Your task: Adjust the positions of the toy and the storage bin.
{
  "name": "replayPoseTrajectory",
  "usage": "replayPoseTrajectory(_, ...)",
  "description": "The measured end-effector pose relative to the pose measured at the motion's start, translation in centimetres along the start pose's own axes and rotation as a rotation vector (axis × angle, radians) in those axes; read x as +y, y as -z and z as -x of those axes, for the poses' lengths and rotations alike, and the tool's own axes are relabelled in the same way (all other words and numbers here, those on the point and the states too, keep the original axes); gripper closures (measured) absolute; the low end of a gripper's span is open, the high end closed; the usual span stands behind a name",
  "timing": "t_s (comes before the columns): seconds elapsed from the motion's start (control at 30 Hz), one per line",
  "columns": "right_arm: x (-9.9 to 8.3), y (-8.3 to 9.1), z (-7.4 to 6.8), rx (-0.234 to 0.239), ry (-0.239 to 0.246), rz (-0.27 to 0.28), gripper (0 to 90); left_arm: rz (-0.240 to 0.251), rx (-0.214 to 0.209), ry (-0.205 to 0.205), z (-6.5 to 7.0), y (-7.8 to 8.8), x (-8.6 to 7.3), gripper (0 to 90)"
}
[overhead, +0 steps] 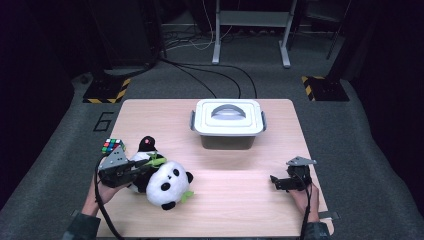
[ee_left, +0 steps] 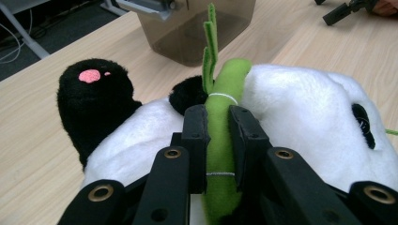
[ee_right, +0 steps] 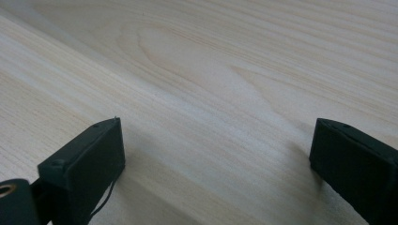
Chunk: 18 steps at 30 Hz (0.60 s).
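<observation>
Your left gripper [overhead: 145, 166] sits at about eight o'clock on the table [overhead: 240, 200], its jaws clamped on the green bamboo stalk [ee_left: 220, 140] stitched to the panda plush [overhead: 167, 186]. In the left gripper view the stalk's long axis runs straight away between the jaws toward twelve o'clock, so your grip crosses it squarely. The lidded box [overhead: 228, 123] lies up and to the right, near one o'clock from the plush, well apart from it. Your left hand is far nearer the toy, so I judge that any carry toward the box falls to that side. The plush is white with black ears, black eye patches and a black paw with a pink pad [ee_left: 89, 75], lying on its side beside a colour cube [overhead: 112, 146] at ten o'clock. Your right gripper [overhead: 285, 181] rests at four o'clock, jaws spread wide over bare wood, holding nothing.
</observation>
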State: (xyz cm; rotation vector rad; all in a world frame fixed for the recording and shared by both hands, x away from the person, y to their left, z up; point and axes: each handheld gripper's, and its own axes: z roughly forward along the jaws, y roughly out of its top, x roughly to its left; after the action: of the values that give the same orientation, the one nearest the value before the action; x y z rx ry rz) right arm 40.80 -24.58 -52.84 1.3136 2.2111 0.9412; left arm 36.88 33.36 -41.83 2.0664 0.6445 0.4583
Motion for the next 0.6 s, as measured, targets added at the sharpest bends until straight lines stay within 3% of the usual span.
replayPoseTrajectory(0.1,0.0,0.0,0.0,0.0,0.002,0.002,3.0,0.003,-0.021,0.023,-0.9,0.1,-0.5,77.5)
replayPoseTrajectory(0.33,0.0,0.0,0.0,0.001,0.001,0.002,3.0,-0.003,-0.088,0.026,-2.6,0.0,-1.6,77.4)
replayPoseTrajectory(0.6,0.0,0.0,0.0,-0.001,0.0,0.002,3.0,-0.01,-0.082,0.044,-3.9,0.3,-2.8,77.3)
